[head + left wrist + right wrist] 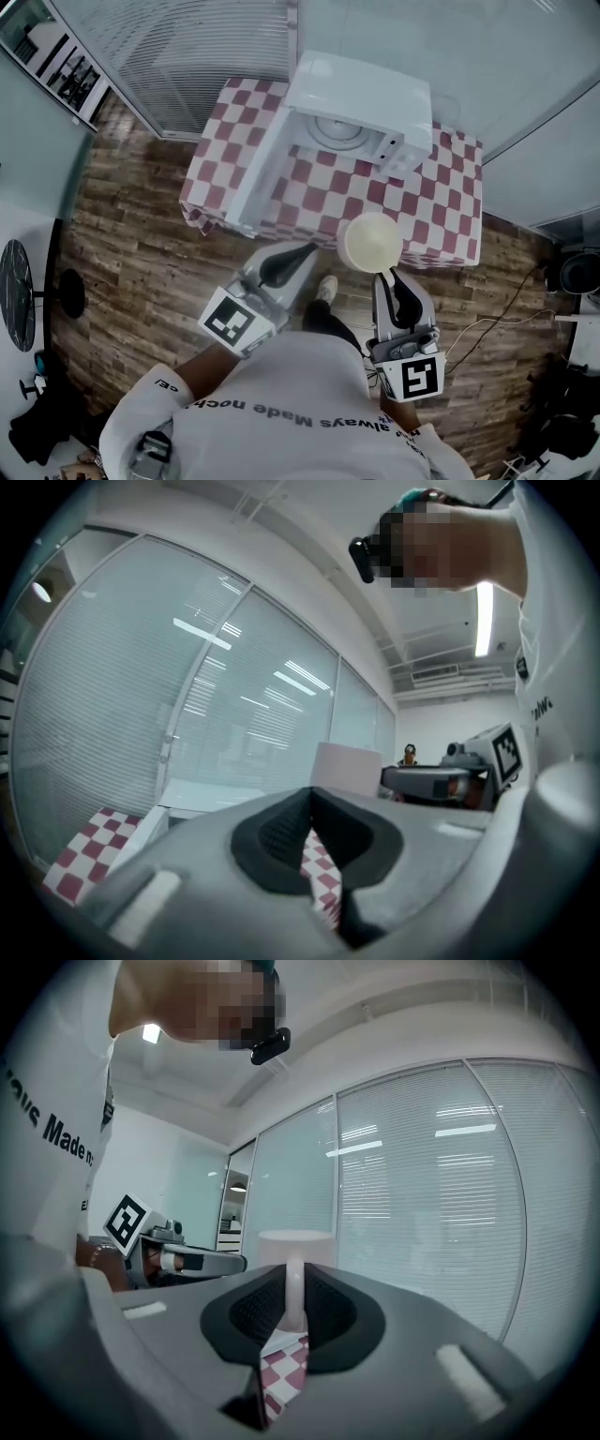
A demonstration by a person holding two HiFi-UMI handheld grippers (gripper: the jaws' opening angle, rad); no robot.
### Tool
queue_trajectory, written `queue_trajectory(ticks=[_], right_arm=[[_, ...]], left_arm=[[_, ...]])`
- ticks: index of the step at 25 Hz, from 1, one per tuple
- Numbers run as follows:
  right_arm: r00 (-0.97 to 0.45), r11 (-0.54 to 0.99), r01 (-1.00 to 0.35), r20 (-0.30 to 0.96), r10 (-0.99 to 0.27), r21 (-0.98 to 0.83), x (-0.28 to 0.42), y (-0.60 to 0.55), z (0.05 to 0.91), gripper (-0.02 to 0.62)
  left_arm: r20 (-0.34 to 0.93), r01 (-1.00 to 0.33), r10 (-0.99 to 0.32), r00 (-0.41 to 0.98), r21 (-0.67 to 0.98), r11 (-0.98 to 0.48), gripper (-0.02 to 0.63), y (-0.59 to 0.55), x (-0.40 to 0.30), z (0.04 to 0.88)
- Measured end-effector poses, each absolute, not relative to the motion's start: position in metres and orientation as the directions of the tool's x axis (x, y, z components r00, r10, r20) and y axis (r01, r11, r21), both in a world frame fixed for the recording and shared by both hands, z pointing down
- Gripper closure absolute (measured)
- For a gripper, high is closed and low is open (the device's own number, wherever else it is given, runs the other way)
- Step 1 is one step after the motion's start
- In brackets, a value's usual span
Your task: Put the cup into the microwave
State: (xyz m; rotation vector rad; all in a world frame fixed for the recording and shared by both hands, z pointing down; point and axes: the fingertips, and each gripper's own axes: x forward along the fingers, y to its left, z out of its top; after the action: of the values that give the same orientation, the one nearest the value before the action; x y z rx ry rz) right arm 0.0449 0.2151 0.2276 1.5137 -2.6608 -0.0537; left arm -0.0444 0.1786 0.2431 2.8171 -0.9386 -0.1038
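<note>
The right hand-held gripper [293, 1314] is clamped on the handle [293, 1288] of the cup [373, 242] and holds it upright in the air over the near edge of the surface [441, 211], which has a checked cloth. The microwave [366, 89] stands on that surface, its door [255, 173] swung open to the left. The cup is in front of the open cavity, apart from it. The left hand-held gripper [300, 251] hovers beside the cup, jaws together, nothing between them.
</note>
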Motion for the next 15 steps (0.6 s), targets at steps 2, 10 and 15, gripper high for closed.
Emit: queue_trajectory(ticks=[2, 10, 15], right_arm=[[-0.513, 0.516, -0.853, 0.048, -0.857, 0.079, 0.059, 0.196, 0.227, 0.552], [-0.526, 0.527, -0.846, 0.031, -0.850, 0.086, 0.110, 0.133, 0.218, 0.552], [-0.538, 0.537, -0.839, 0.015, -0.843, 0.083, 0.138, 0.104, 0.213, 0.552]], left_arm=[[-0.010, -0.594, -0.604, 0.797, 0.170, -0.786, 0.601, 0.160, -0.031, 0.244], [-0.019, -0.606, -0.614, 0.789, 0.138, -0.783, 0.602, 0.096, 0.019, 0.237], [-0.027, -0.615, -0.623, 0.781, 0.135, -0.777, 0.602, 0.068, 0.047, 0.235]])
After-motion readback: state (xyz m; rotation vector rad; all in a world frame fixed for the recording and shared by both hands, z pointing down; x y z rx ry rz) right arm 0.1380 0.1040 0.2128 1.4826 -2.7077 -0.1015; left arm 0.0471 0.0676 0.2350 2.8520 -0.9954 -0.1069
